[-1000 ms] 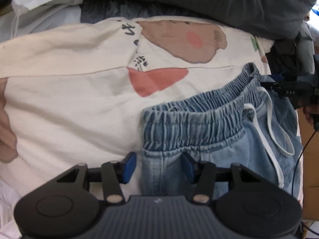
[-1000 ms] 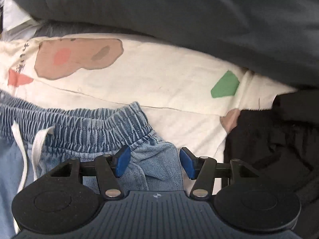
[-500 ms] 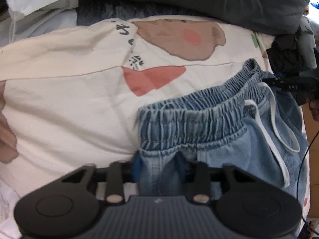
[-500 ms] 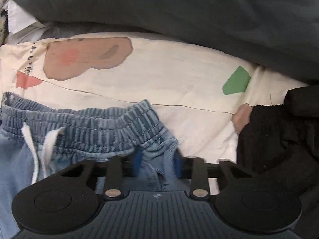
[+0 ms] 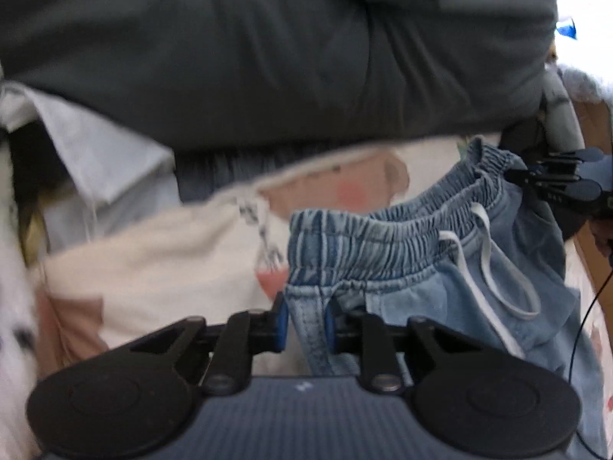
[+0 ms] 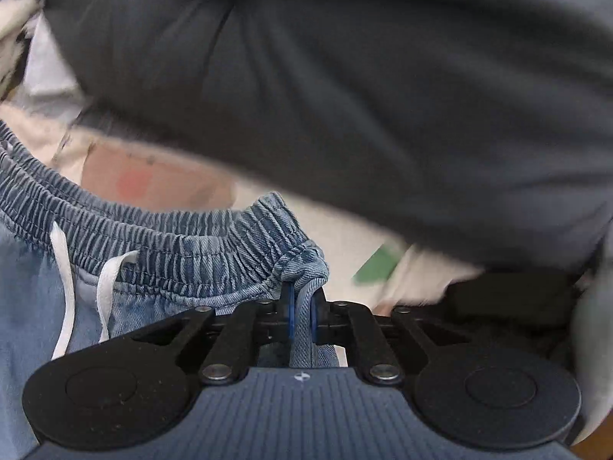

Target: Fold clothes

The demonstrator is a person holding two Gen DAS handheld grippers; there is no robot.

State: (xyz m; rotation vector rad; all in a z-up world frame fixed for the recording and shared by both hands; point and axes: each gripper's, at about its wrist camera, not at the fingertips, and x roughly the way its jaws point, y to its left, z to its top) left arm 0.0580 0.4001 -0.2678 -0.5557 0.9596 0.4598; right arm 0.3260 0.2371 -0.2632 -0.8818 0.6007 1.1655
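Gripping light-blue denim shorts with elastic gathered waistband at both waist corners. Left gripper pointing steeply downward, blue-padded fingers having just been closing, now clamping a fold of denim at the shorts' left waist corner just under the waistband. Right gripper also tilting steeply down, fingers having just been closing, now pinching nearly together on a bunched seam of the same shorts at the right waist corner. Showing up again in the left wrist view as a dark shape at the far right end of the waistband.

Shorts hanging stretched between the two grippers, waistband uppermost, fabric draping downward below it. White flat drawstring dangling in loops over the front panel; same cord visible at lower left in the right wrist view.

Lying behind and below the shorts: cream printed cloth with brown, pink and red patches, green patch showing near the right gripper. Bulking across the top of both views: dark grey padded bedding. Sitting at left: pale folded white fabric. Bunching at far right: black garment. Both views motion-blurred.
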